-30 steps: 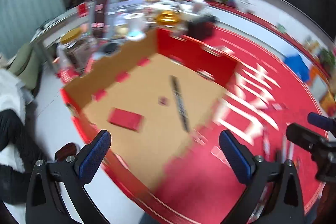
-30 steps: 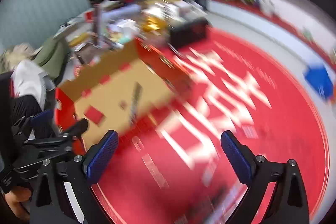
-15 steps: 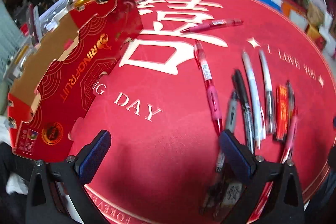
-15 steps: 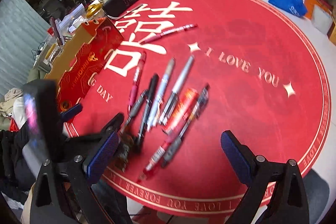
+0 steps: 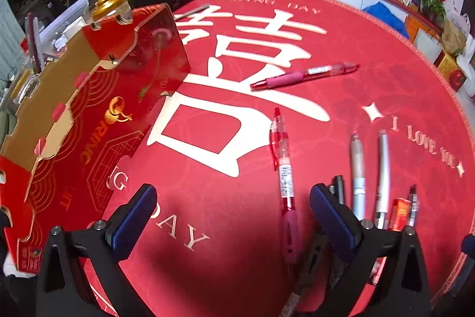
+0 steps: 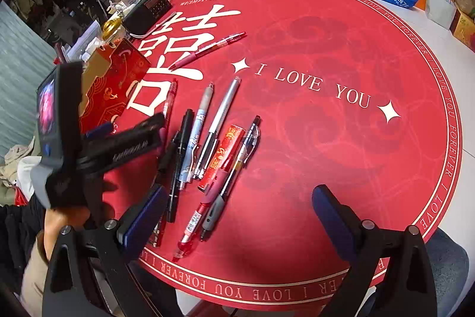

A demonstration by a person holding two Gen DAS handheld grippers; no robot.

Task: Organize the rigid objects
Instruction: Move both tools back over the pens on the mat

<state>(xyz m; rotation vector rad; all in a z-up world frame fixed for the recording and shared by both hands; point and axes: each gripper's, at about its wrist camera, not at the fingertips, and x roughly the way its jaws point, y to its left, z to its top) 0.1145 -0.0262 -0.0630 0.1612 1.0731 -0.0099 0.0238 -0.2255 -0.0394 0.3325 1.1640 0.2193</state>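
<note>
One red box [image 5: 98, 109]; interior hidden

Each gripper is built from black, angular plastic arms ending in dark blue ribbed pads [image 5: 132, 220], with silver round screw heads at the joints. In the right wrist view, the left gripper [image 6: 130, 135] at nine o'clock shows white lettering on its black body and carries a small lit screen. Below it, at eight o'clock, bare skin of the hand [image 6: 59, 220] meets a beige sleeve.
</note>
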